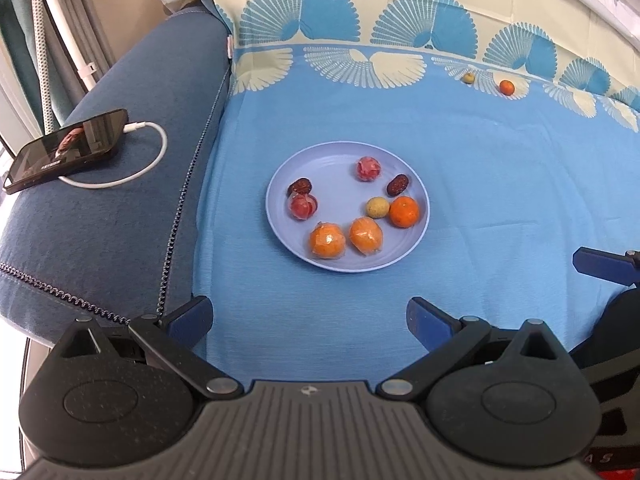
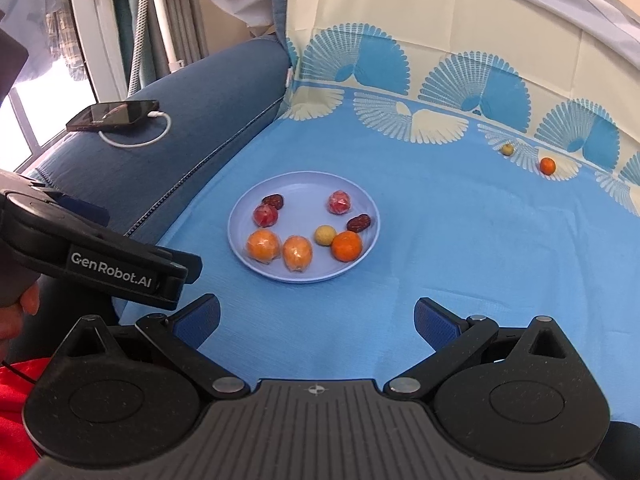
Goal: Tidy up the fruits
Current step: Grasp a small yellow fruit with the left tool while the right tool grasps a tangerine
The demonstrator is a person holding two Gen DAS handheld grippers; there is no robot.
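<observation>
A pale blue plate (image 1: 340, 258) (image 2: 248, 264) rests on the blue cloth and holds several fruits: wrapped oranges (image 1: 327, 240) (image 2: 263, 245), a bare orange (image 1: 404, 211) (image 2: 346, 245), red wrapped fruits (image 1: 368, 168) (image 2: 339, 202), dark dates (image 1: 398, 185) (image 2: 359, 223) and a small yellow fruit (image 1: 377, 207) (image 2: 324, 235). Two loose fruits lie far back right on the cloth: a yellowish one (image 1: 468, 77) (image 2: 507, 149) and a small orange one (image 1: 507, 87) (image 2: 547, 165). My left gripper (image 1: 308, 322) hangs open and empty in front of the plate. My right gripper (image 2: 316, 322) is open and empty too.
A phone (image 1: 66, 150) (image 2: 114, 115) on a white charging cable lies on the dark blue sofa arm (image 1: 120, 220) at the left. The patterned cloth rises up the sofa back. The left gripper's body (image 2: 100, 264) and a hand (image 2: 16, 312) show at the left of the right wrist view.
</observation>
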